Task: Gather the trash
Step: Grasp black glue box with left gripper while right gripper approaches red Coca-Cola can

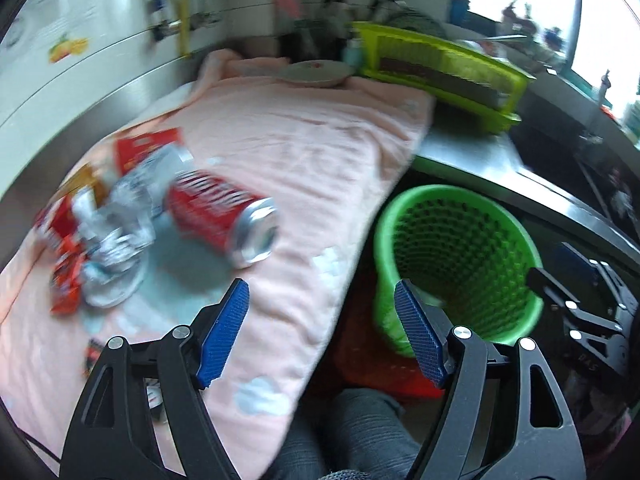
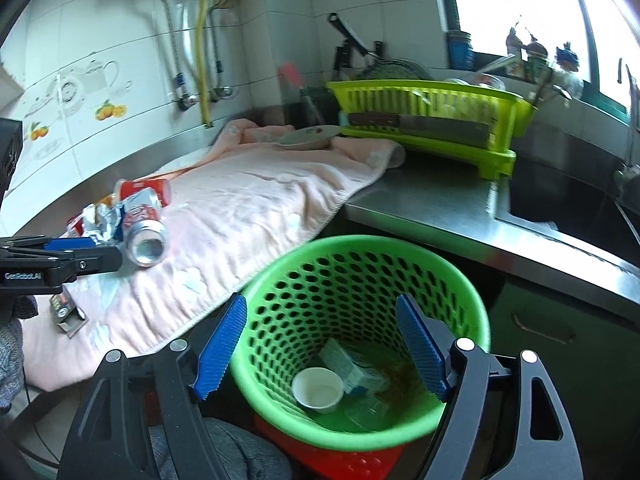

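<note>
Steel countertop [image 2: 432,204] runs along a tiled kitchen wall, with a sink [image 2: 568,216] at the far right under a bright window. Most of the counter is covered by a pink towel [image 2: 256,216] whose near edge hangs over the front. On the left part of the towel lies the trash — a red drink can [image 1: 224,216] on its side with its silver end toward the near right, and just behind it to the left a heap of crumpled silver and red wrappers [image 1: 100,240], touching the can. A small dark packet [image 2: 66,312] lies apart near the towel's left front edge.

Far back on the towel sits a shallow plate [image 2: 308,136], and right of it a lime-green dish rack [image 2: 432,120] with a cleaver [image 2: 420,125] laid along its front.

Below the counter edge stands a green perforated waste basket [image 2: 472,304] on something red; inside it lie a white paper cup [image 2: 318,390] and a pale carton [image 2: 352,368].

Left gripper [image 1: 320,332] hangs over the towel's edge, its blue pads apart with nothing between them. Right gripper [image 2: 320,346] is poised over the basket — fingers spread wide, also empty.
</note>
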